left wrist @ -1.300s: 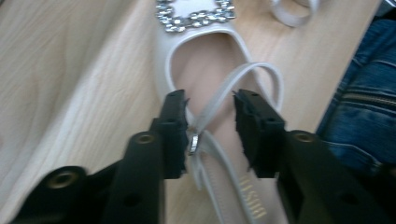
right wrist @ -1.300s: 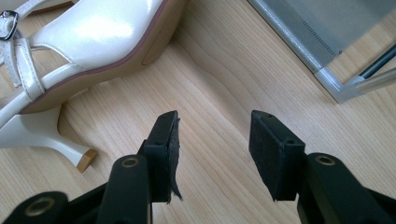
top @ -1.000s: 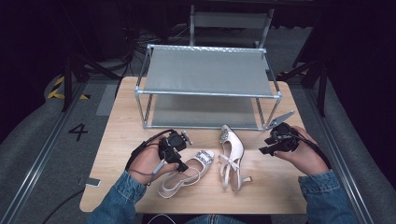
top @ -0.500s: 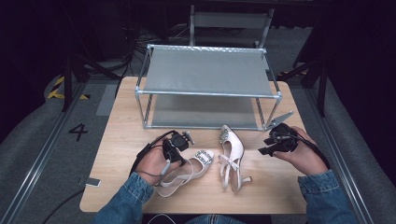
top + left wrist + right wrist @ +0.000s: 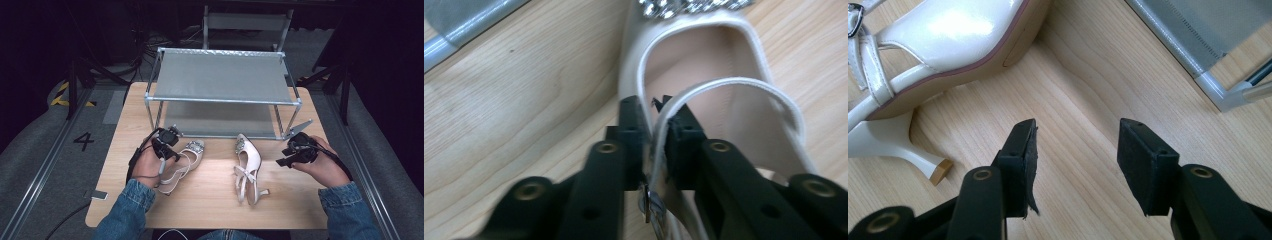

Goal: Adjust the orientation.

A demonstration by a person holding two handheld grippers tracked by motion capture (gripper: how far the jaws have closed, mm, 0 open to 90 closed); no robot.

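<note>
1. The left gripper [image 5: 655,122] has its two black jaws pressed together on the thin white strap [image 5: 744,85] of the left shoe [image 5: 184,161]. The strap passes between the jaws, and a small metal buckle [image 5: 651,205] hangs just below them.
2. Directly ahead of this gripper is the open inside of the shoe, and further ahead is its jewelled toe [image 5: 689,6]. In the high view this shoe lies on the wooden table [image 5: 210,200] with its toe pointing to the rack [image 5: 222,80], and the left hand [image 5: 148,166] is at its heel end.
3. The right gripper [image 5: 1078,145] has its jaws wide apart and nothing is between them; only bare wood is under them.
4. Ahead and to the left of this gripper lies the right shoe [image 5: 948,40], on its side, with its heel [image 5: 903,150] nearest to the left jaw but not touching it. In the high view this shoe [image 5: 247,167] is between the two hands, and the right hand [image 5: 322,165] is just beside it.
5. Ahead and to the right of the right gripper is a grey metal corner of the rack. The lower shelf [image 5: 220,120] of the rack is beyond both shoes.
6. The two shoes are apart from each other and both stand in front of the rack.
</note>
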